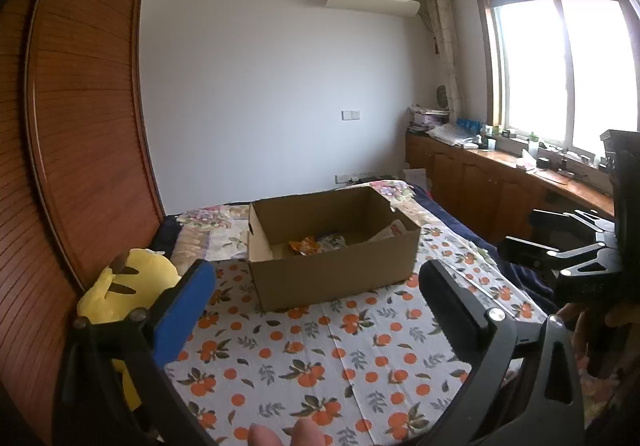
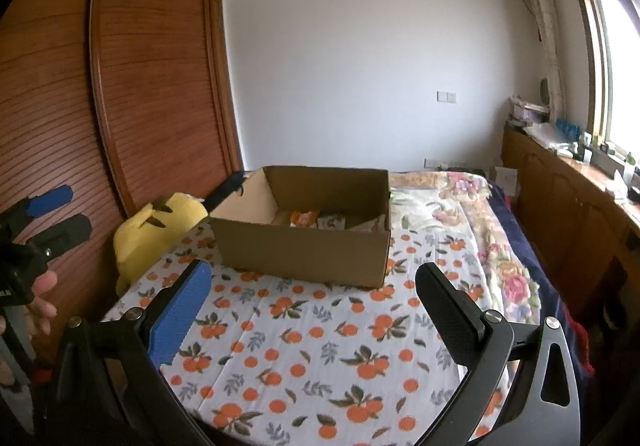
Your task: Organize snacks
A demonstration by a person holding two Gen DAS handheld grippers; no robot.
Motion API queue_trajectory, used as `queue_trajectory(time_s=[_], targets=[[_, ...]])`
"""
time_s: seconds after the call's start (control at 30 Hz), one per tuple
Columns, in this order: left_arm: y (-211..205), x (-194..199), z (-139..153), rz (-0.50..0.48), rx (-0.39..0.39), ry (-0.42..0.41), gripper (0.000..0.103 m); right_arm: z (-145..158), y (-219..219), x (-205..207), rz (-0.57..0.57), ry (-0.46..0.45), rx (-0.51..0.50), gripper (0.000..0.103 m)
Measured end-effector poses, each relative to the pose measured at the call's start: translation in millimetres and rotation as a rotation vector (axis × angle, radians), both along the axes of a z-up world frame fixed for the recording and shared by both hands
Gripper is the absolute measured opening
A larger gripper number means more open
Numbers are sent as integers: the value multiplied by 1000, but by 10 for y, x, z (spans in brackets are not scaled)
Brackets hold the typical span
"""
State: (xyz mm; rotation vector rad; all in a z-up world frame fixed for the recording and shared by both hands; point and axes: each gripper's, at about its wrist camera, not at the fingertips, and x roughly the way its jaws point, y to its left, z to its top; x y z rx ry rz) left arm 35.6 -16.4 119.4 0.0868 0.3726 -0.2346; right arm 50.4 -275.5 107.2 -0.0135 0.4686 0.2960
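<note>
An open cardboard box (image 1: 332, 262) stands on a bed with an orange-print sheet (image 1: 320, 358). Inside it lie an orange snack packet (image 1: 305, 245) and other pale packets. The box also shows in the right wrist view (image 2: 304, 250), with the orange packet (image 2: 304, 217) inside. My left gripper (image 1: 316, 286) is open and empty, held above the sheet in front of the box. My right gripper (image 2: 312, 286) is open and empty, also above the sheet in front of the box. The right gripper also shows at the right edge of the left wrist view (image 1: 516, 230), and the left gripper shows at the left edge of the right wrist view (image 2: 66, 212).
A yellow plush toy (image 1: 124, 294) lies at the bed's left edge against a wooden wardrobe (image 1: 80, 126). A wooden cabinet counter (image 1: 500, 182) with clutter runs under the window at right. A floral quilt (image 2: 460, 206) lies behind and to the right of the box.
</note>
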Motion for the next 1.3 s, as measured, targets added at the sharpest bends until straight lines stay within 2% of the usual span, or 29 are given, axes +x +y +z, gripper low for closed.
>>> queue_trajectory(time_s=[0.4,0.67,0.93,1.2,1.3], targets=[[-47,-414,-245,25,-28,30,103,-94,14,-370,9,-31,-13,103],[-81,-595,-437,54,23,56,103,-178,1,-546,2,-44,-13,103],[-41,-639,-638,100,-7,87,103,-349,-43,-760,-69,-32,-1,103],[-26,-624,-814,168,6,95,103,-562,-58,-917,-149,-59,-31,103],[-20,-624,-846,177,7,97,103,-623,-66,-908,-156,-41,-25,103]])
